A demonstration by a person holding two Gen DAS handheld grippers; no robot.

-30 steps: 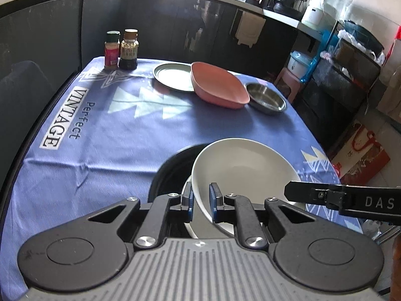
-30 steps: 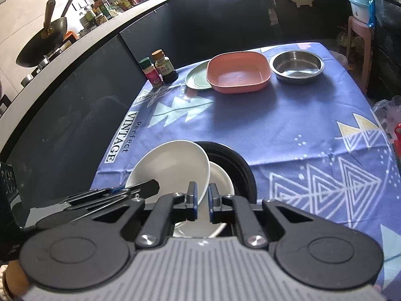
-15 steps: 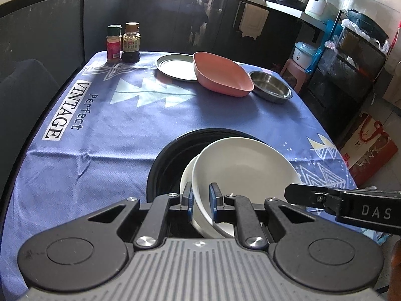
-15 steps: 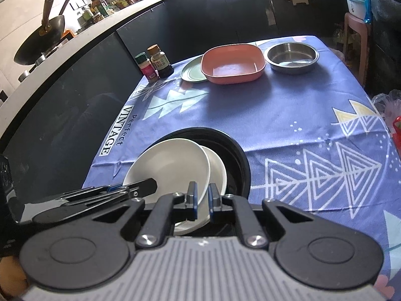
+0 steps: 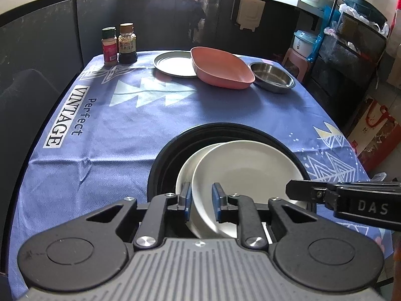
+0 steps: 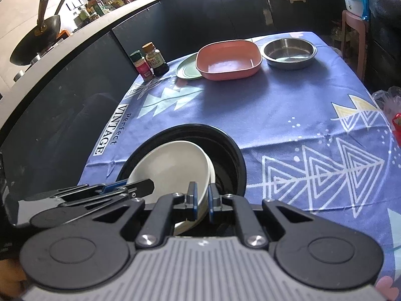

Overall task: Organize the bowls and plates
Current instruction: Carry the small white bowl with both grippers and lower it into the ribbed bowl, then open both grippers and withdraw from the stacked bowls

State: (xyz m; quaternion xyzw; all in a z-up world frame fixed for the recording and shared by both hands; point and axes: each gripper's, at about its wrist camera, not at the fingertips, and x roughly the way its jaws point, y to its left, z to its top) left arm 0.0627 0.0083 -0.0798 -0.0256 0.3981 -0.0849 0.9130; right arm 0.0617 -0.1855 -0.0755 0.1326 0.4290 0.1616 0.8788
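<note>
A wide black dish (image 5: 225, 130) sits near the front of the blue tablecloth (image 5: 120, 125) with two white plates in it. The upper white plate (image 5: 250, 175) lies tilted on the lower white plate (image 5: 184, 178). My left gripper (image 5: 201, 197) straddles the upper plate's near rim. Its jaws are opening and the pads stand a little off the rim. My right gripper (image 6: 202, 197) is shut on the same plate's (image 6: 170, 170) rim from the other side. Its dark fingers (image 5: 295, 190) reach in from the right in the left wrist view.
At the far end of the table stand a pink square dish (image 5: 220, 67), a pale green plate (image 5: 173, 65) partly under it, a steel bowl (image 5: 272, 76) and two spice bottles (image 5: 117, 45). Dark cabinets run behind. A shelf rack and bags stand on the right.
The upper white plate has come down into the black dish onto the other white plate. My left jaws have parted a little around its rim. The right gripper keeps its hold.
</note>
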